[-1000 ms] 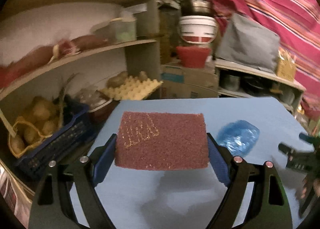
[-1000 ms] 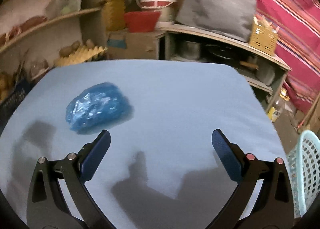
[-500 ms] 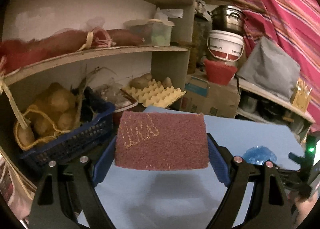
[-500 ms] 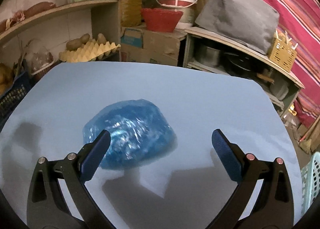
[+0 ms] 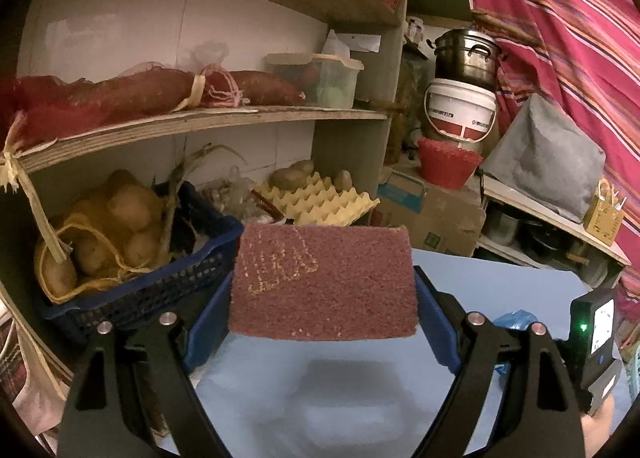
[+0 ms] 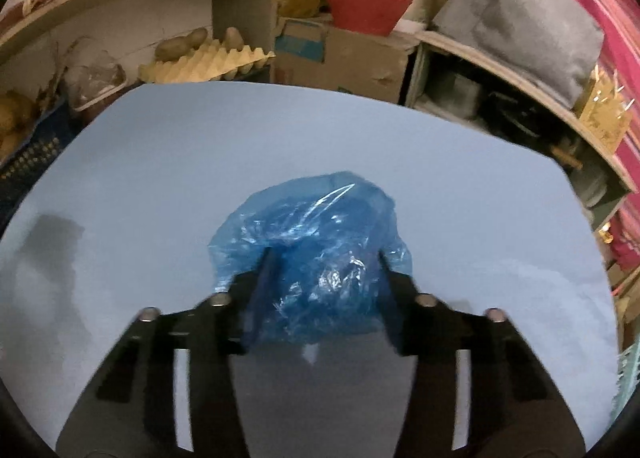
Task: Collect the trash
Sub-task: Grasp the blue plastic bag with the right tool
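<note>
My left gripper is shut on a dark red scouring pad and holds it above the blue table. My right gripper has closed onto a crumpled blue plastic bag that rests on the blue table; both fingers press into the bag's sides. In the left wrist view a bit of the blue bag shows at the right, beside the right gripper's body.
Shelves at the left hold a blue crate of potatoes, egg trays and sweet potatoes. Behind the table stand a cardboard box, a red basket and a white bucket. A teal basket's edge shows at the right.
My right gripper moved forward over the blue bag and closed on it. My left gripper rose and swung left toward the shelves, still holding the pad.
</note>
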Action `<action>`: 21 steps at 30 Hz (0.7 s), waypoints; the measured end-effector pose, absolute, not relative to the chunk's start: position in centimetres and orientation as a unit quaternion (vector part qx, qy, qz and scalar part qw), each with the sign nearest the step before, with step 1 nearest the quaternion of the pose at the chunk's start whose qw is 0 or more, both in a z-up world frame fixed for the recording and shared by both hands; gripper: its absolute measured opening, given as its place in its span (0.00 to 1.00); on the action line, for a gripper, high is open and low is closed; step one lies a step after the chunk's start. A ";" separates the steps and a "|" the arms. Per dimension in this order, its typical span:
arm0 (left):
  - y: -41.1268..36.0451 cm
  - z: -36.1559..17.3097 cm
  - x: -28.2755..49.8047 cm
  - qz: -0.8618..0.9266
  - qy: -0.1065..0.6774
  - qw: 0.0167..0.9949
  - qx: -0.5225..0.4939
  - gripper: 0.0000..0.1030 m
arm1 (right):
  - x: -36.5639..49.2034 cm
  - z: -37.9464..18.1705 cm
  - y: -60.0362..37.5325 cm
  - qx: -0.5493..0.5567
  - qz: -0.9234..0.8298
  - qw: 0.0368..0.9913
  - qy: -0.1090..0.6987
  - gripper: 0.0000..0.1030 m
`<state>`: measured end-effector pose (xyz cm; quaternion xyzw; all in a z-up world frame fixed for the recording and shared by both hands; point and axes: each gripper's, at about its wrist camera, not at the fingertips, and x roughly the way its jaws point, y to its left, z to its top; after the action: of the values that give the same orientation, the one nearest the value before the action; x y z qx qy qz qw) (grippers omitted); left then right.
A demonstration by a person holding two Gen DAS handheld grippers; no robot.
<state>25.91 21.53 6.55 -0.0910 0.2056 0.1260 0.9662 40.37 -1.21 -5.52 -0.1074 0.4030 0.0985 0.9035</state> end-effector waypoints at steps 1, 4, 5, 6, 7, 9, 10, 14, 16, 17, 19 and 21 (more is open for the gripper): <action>21.5 6.6 25.9 0.124 0.205 0.966 -0.092 0.81 | 40.4 -5.5 -1.2 -0.105 0.102 0.903 0.404 0.36; 21.4 6.6 25.9 0.122 0.205 0.967 -0.094 0.81 | 40.3 -5.6 -1.4 -0.105 0.111 0.900 0.408 0.27; 21.3 6.6 25.9 0.123 0.205 0.967 -0.092 0.81 | 40.2 -5.5 -1.5 -0.104 0.112 0.901 0.407 0.24; 21.2 6.6 25.9 0.123 0.204 0.967 -0.090 0.81 | 40.0 -5.2 -1.7 -0.102 0.111 0.902 0.404 0.22; 21.2 6.6 25.9 0.123 0.204 0.967 -0.090 0.81 | 39.8 -5.0 -2.0 -0.098 0.112 0.904 0.401 0.21; 21.2 6.7 25.9 0.122 0.206 0.966 -0.094 0.81 | 39.4 -4.5 -2.5 -0.094 0.113 0.906 0.397 0.20; 21.2 6.7 25.9 0.120 0.206 0.966 -0.097 0.81 | 39.0 -4.0 -2.8 -0.093 0.114 0.908 0.391 0.20; 20.7 7.0 26.0 0.115 0.204 0.967 -0.100 0.81 | 37.7 -2.3 -4.6 -0.088 0.112 0.916 0.375 0.18; 20.1 7.2 26.1 0.112 0.203 0.968 -0.097 0.81 | 37.0 -1.4 -6.0 -0.077 0.109 0.921 0.365 0.18; 19.8 7.2 26.2 0.110 0.203 0.968 -0.097 0.81 | 36.5 -0.9 -6.9 -0.069 0.107 0.924 0.361 0.18; 19.2 7.3 26.3 0.105 0.204 0.968 -0.098 0.81 | 35.5 0.1 -8.8 -0.058 0.104 0.927 0.356 0.18; 18.2 7.3 26.5 0.100 0.205 0.969 -0.098 0.81 | 34.5 0.9 -10.5 -0.057 0.095 0.930 0.351 0.18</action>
<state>26.47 18.23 7.30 -0.0981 0.2052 0.1004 0.9686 34.48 -10.51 0.88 -0.0575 0.3507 0.0953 0.9298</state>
